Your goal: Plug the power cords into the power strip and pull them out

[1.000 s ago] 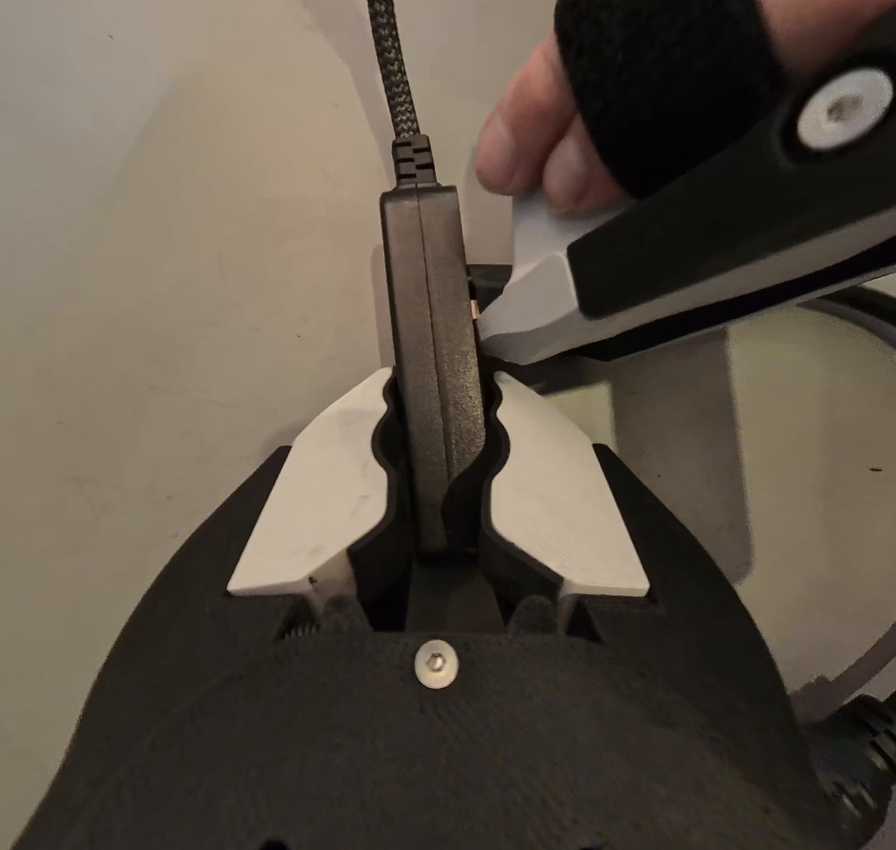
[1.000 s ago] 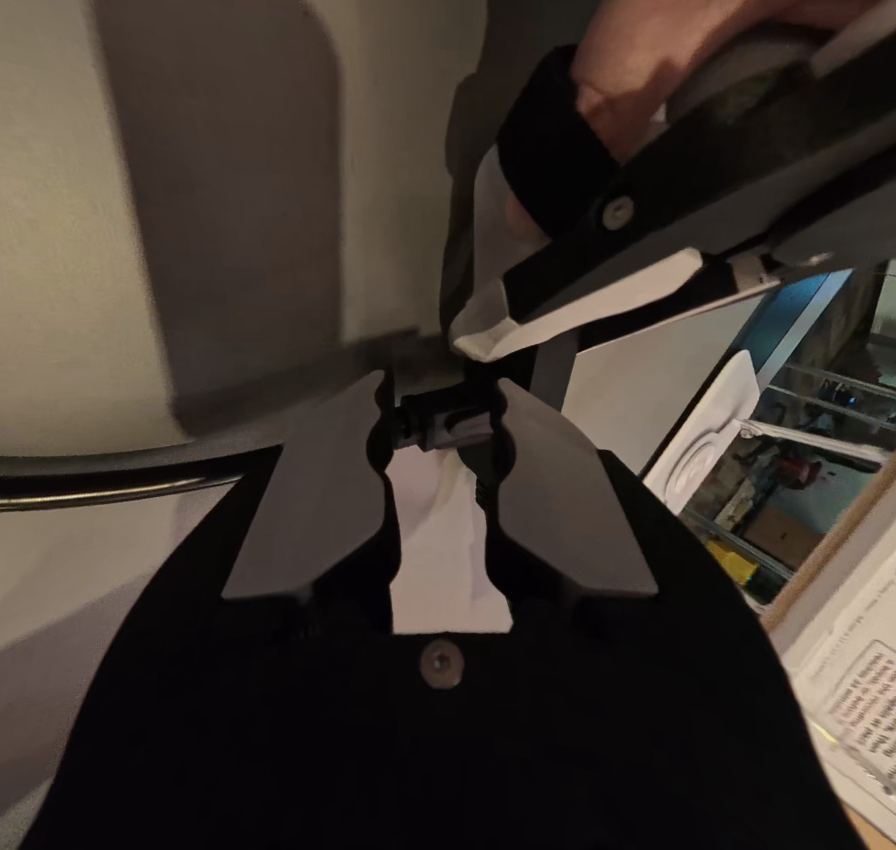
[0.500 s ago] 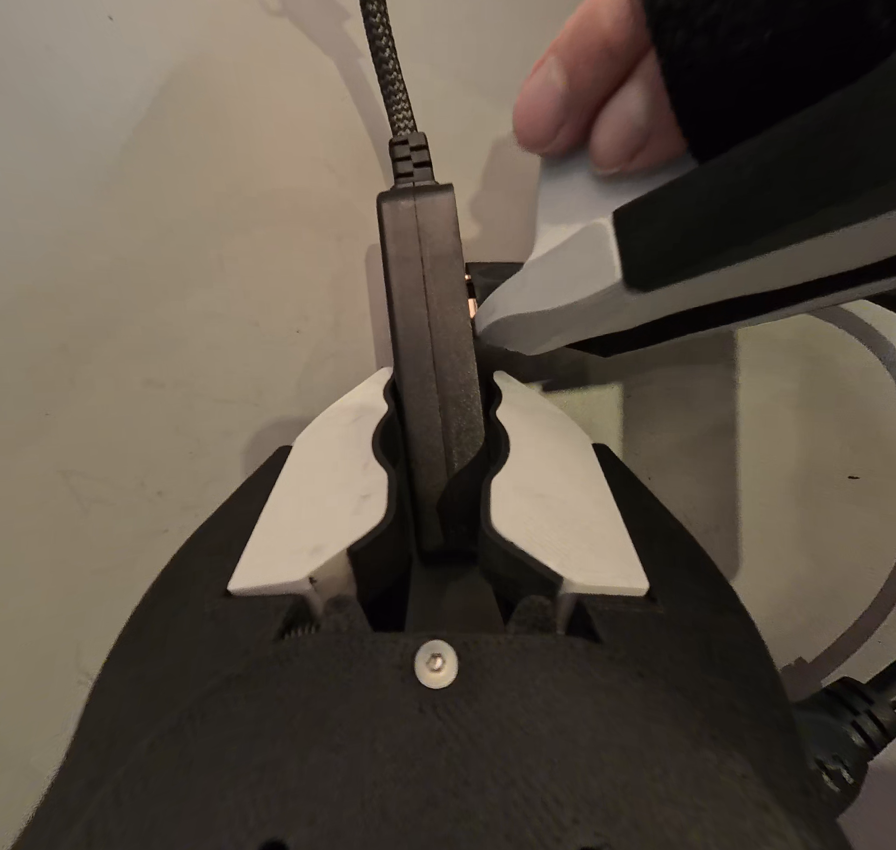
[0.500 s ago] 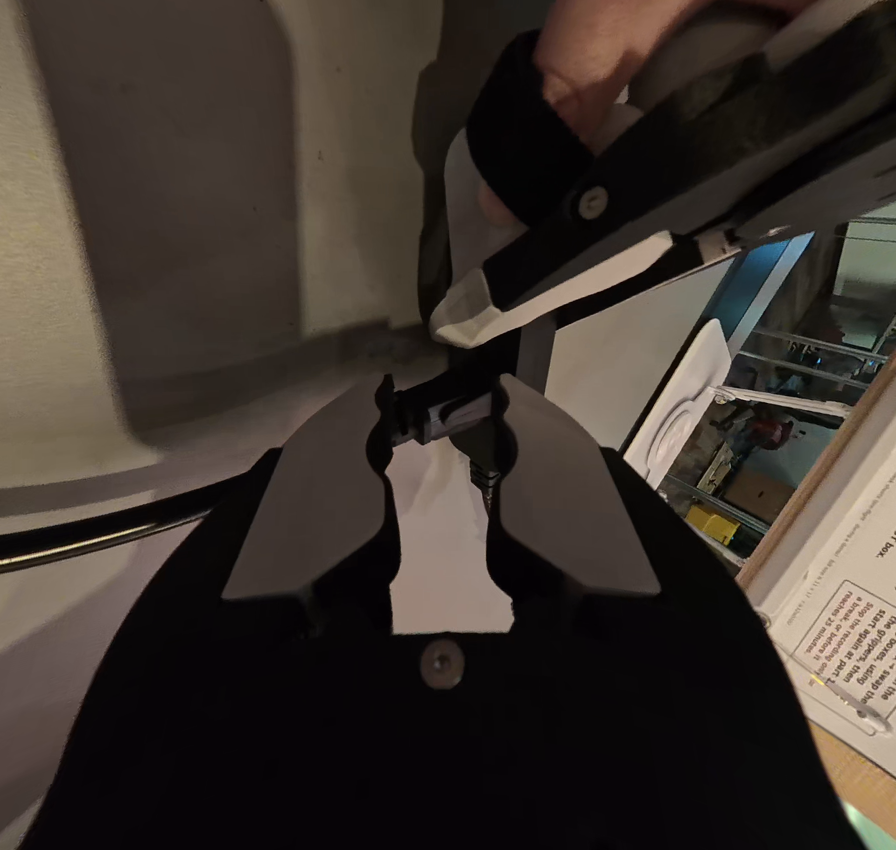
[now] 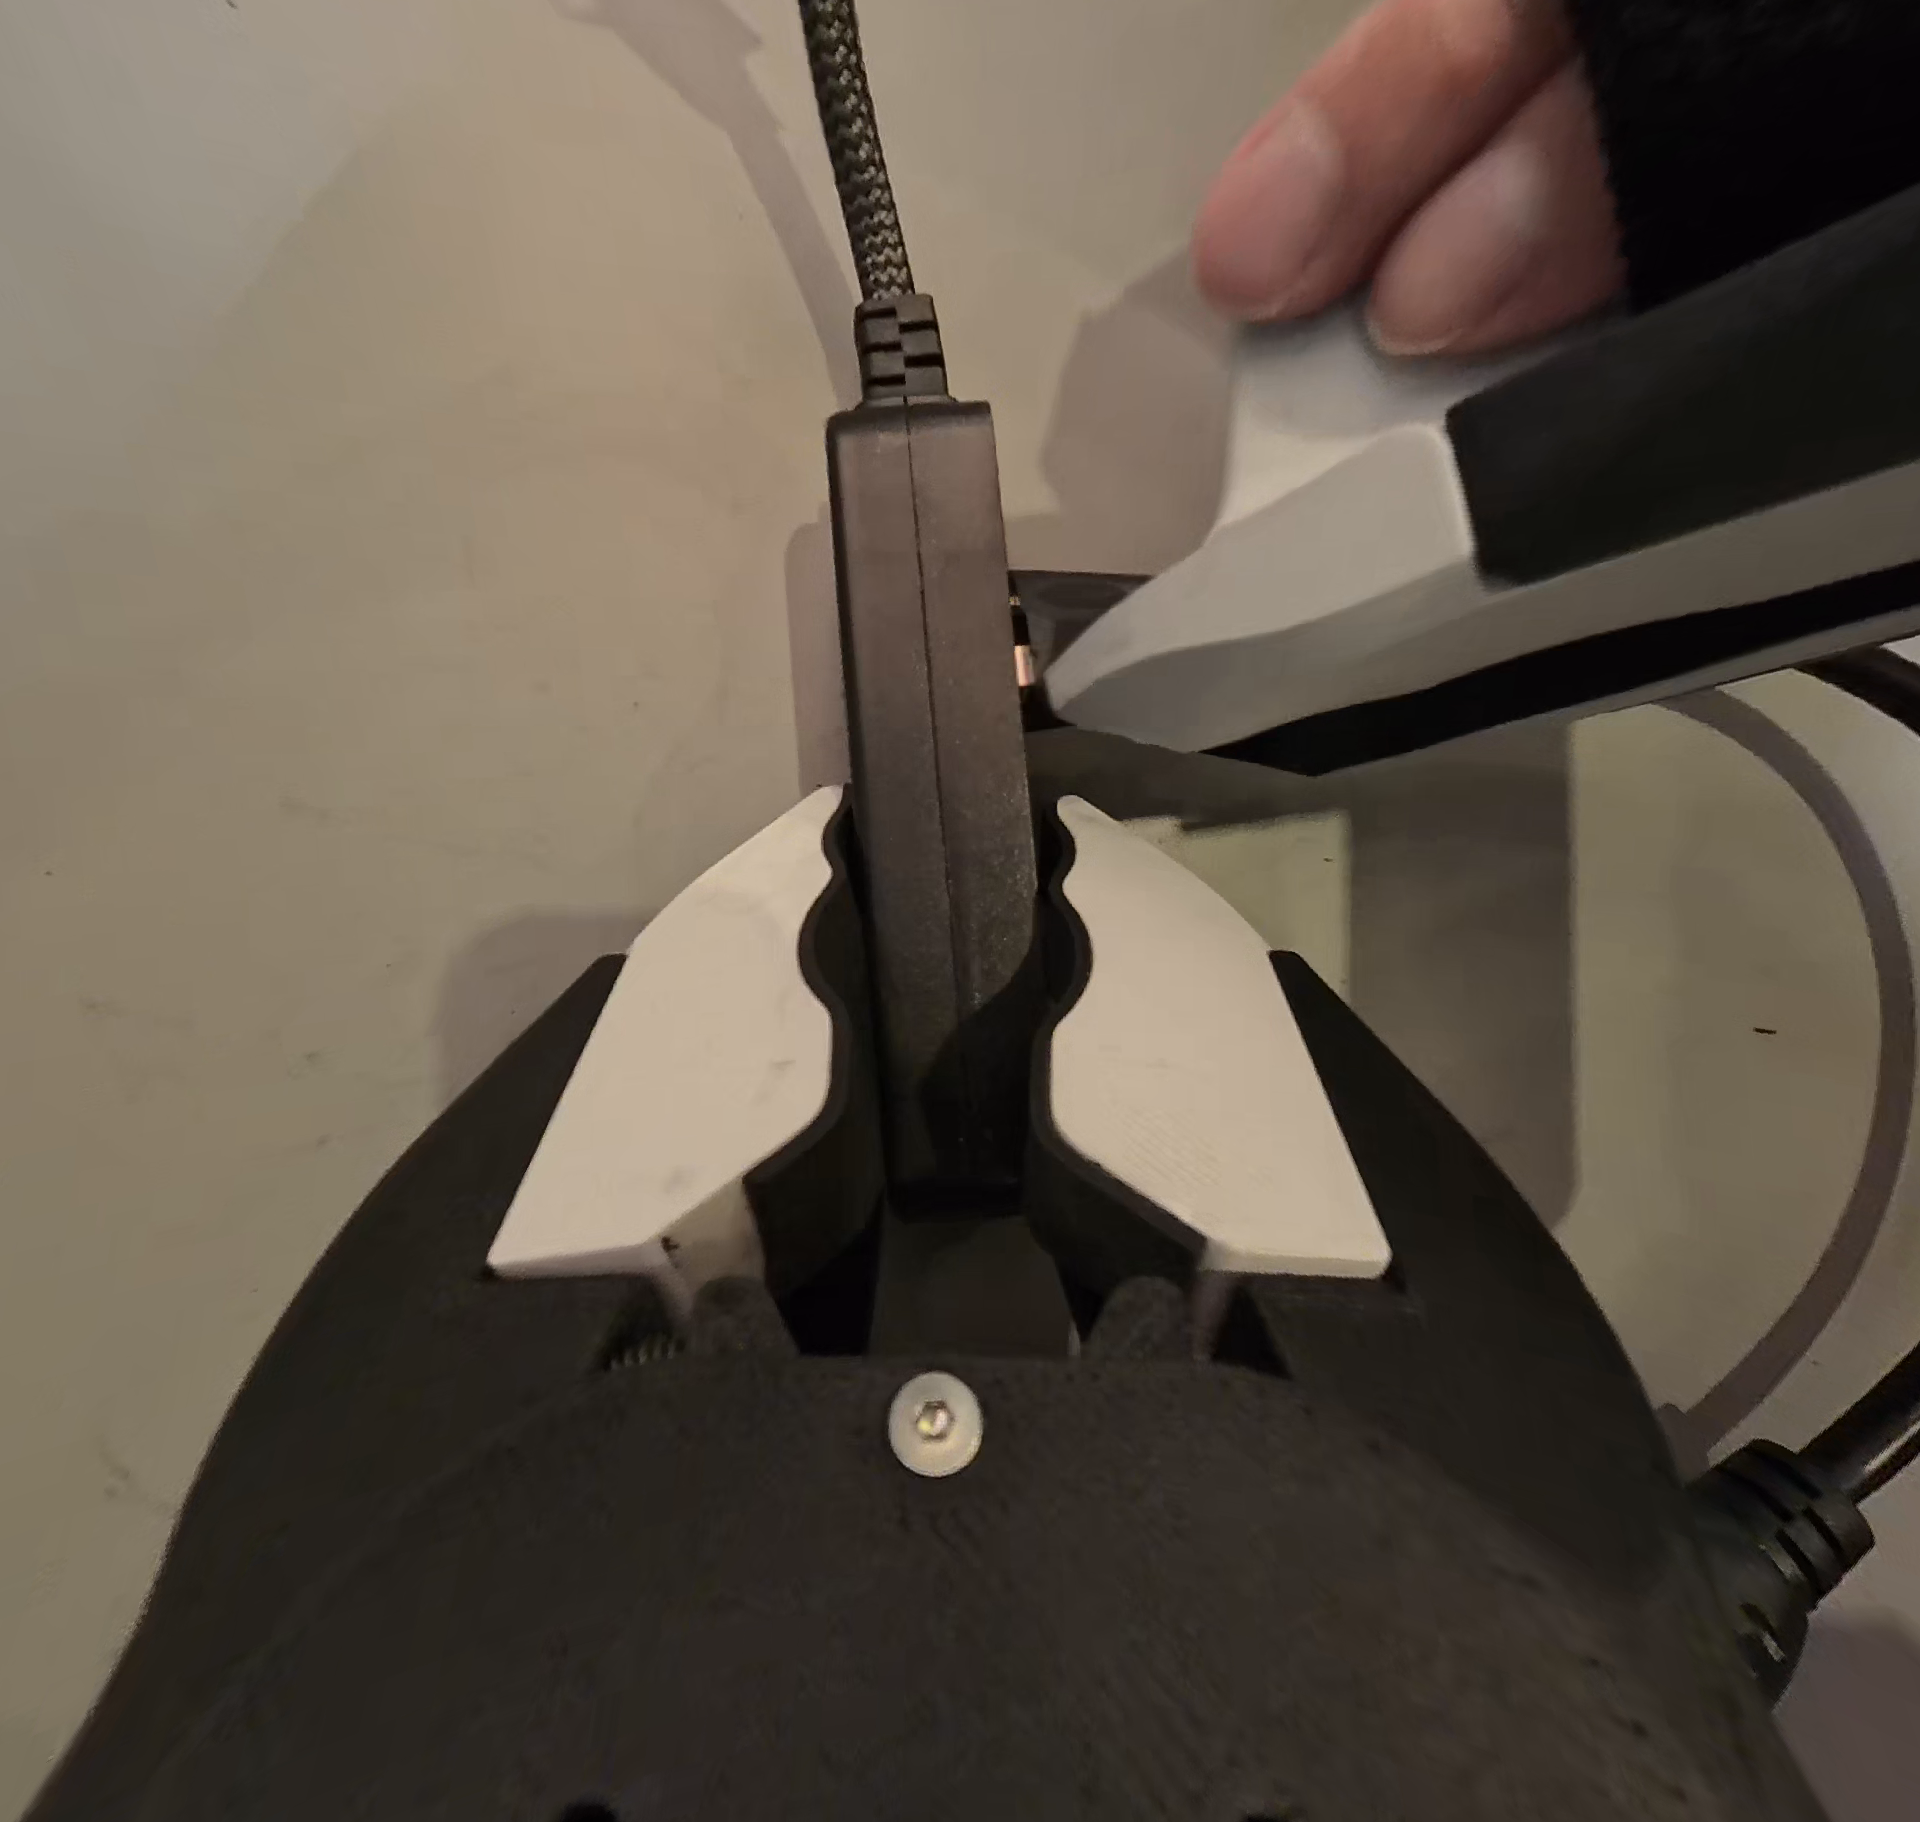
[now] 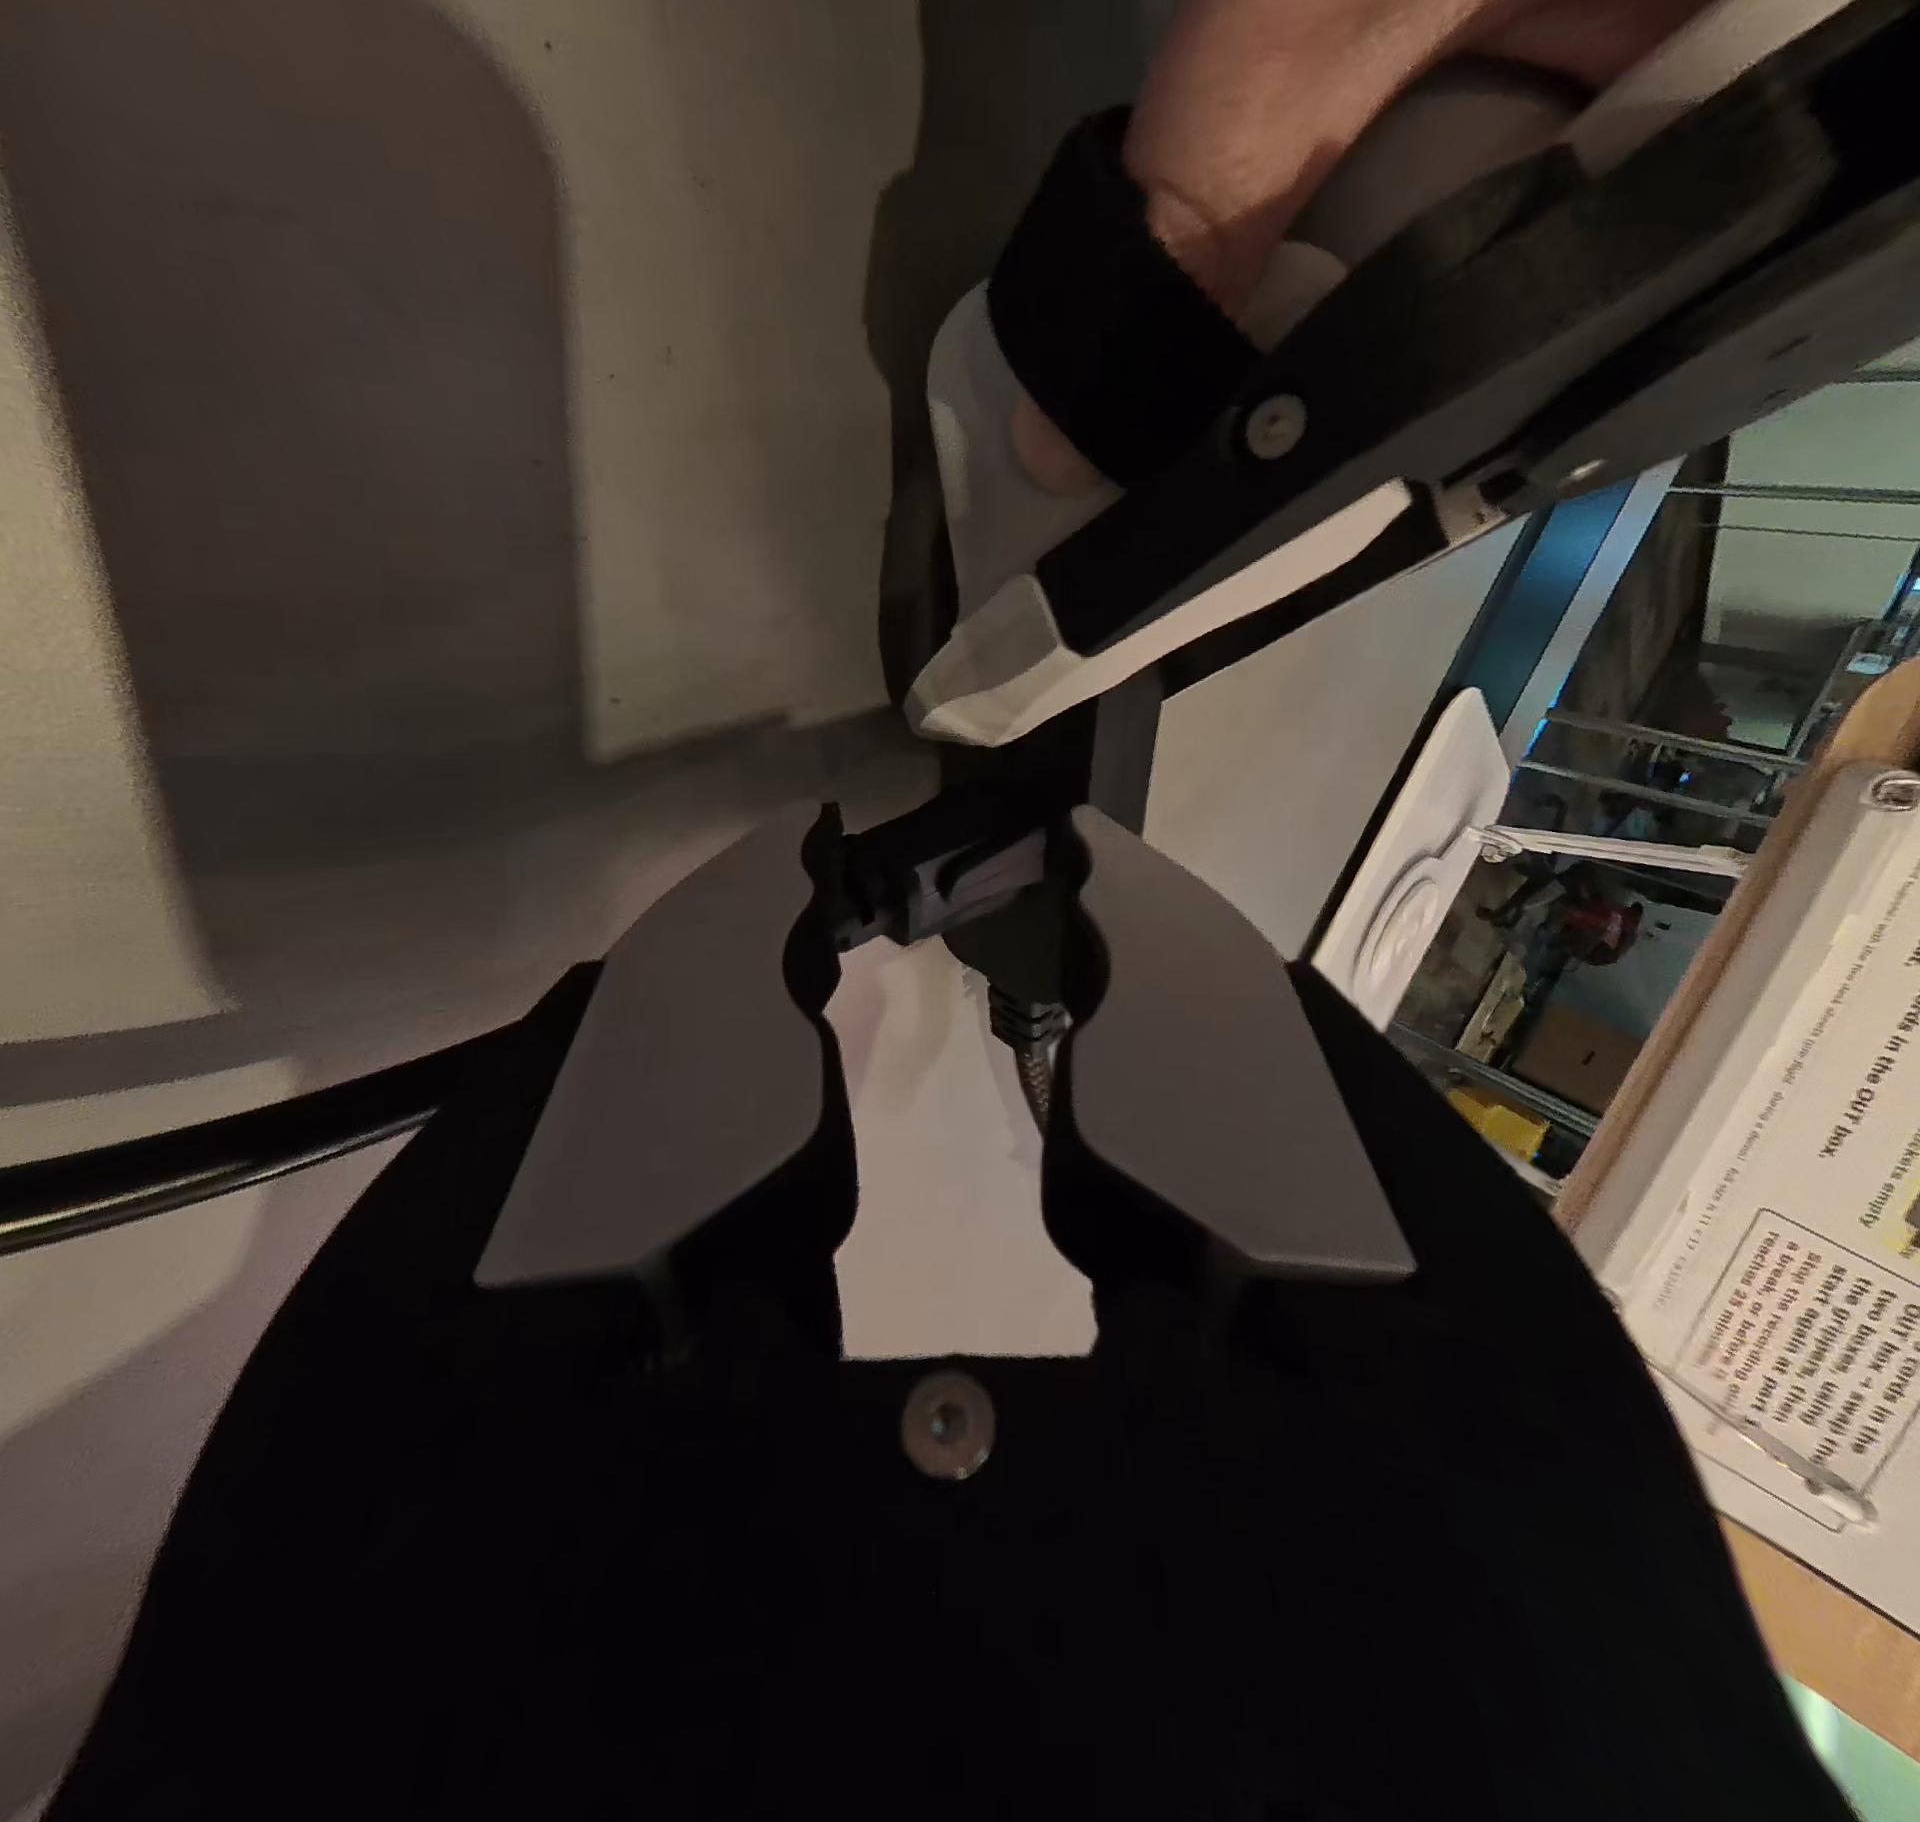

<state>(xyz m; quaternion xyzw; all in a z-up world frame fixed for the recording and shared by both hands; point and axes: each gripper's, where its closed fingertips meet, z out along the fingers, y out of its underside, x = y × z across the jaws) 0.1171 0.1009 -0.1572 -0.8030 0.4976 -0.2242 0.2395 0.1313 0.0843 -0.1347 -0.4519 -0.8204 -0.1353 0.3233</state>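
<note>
My left gripper (image 5: 948, 827) is shut on a flat black power strip (image 5: 925, 629), held edge-on, with a braided cord (image 5: 842, 110) running away from it. My right gripper (image 6: 945, 868) is shut on a black plug (image 6: 935, 889) right against the strip's side. In the left wrist view one white fingertip (image 5: 1143, 650) of the right gripper comes in from the right, and a short copper prong (image 5: 1023, 655) shows between plug and strip. The plug's black cable (image 6: 208, 1159) trails left. The left gripper's white finger (image 6: 997, 681) and a hand show above.
Both grippers are over a pale tabletop (image 5: 312, 629). A second black plug with a ribbed collar (image 5: 1766, 1533) lies at the lower right. A laminated sheet in a clear stand (image 6: 1787, 1253) and a white moulded plate (image 6: 1434, 868) stand at the right.
The right gripper has shifted a little to the right and up in the left wrist view, and slightly more copper prong shows beside the strip. The left gripper keeps its hold.
</note>
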